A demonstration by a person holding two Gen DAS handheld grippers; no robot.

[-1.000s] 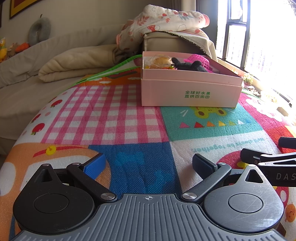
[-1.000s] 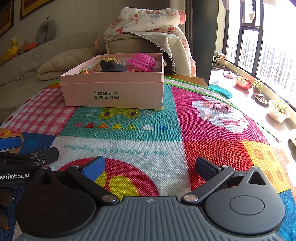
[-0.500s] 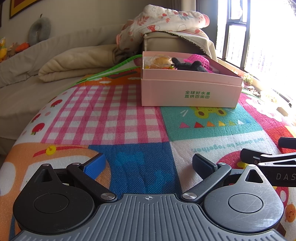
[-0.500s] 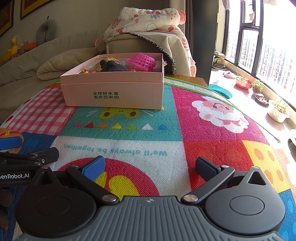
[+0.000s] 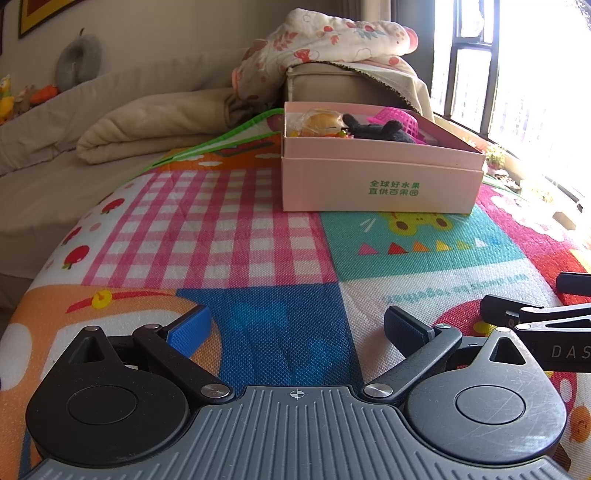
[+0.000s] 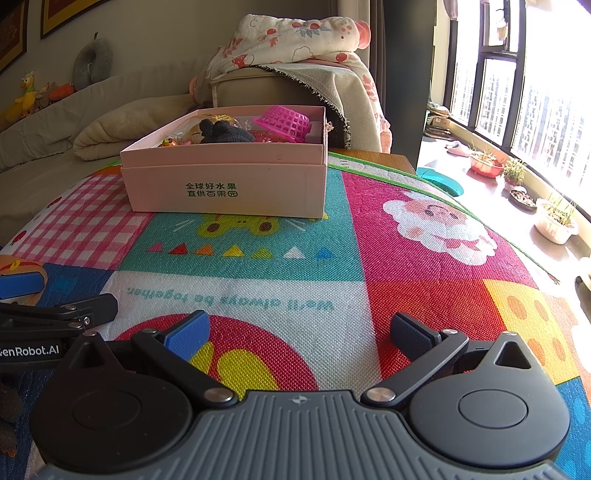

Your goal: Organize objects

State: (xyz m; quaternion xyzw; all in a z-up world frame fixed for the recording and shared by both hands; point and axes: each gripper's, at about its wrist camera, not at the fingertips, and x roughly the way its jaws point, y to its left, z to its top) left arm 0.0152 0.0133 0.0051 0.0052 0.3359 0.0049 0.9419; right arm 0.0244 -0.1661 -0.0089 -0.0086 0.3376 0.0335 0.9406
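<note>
Bright daylight is pouring through the tall black-framed windows [image 6: 517, 85], washing over potted plants [image 6: 554, 218] sitting along the sill. A beige sofa [image 5: 110, 122] is stretching along the cream wall [image 5: 166, 33], carrying a folded floral blanket [image 6: 295, 37].

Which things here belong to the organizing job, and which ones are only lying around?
Job:
pink box
pink basket
black plush toy
left tool, open
right tool, open

Lying about:
folded blanket
neck pillow
potted plants

Green print on the pink box [image 6: 225, 177] reads "全球好水果 直供百果园"; below it, the play mat [image 6: 406, 258] says "We'll always be together"; the left gripper [image 6: 29, 350] reads "GenRobot.AI".
</note>
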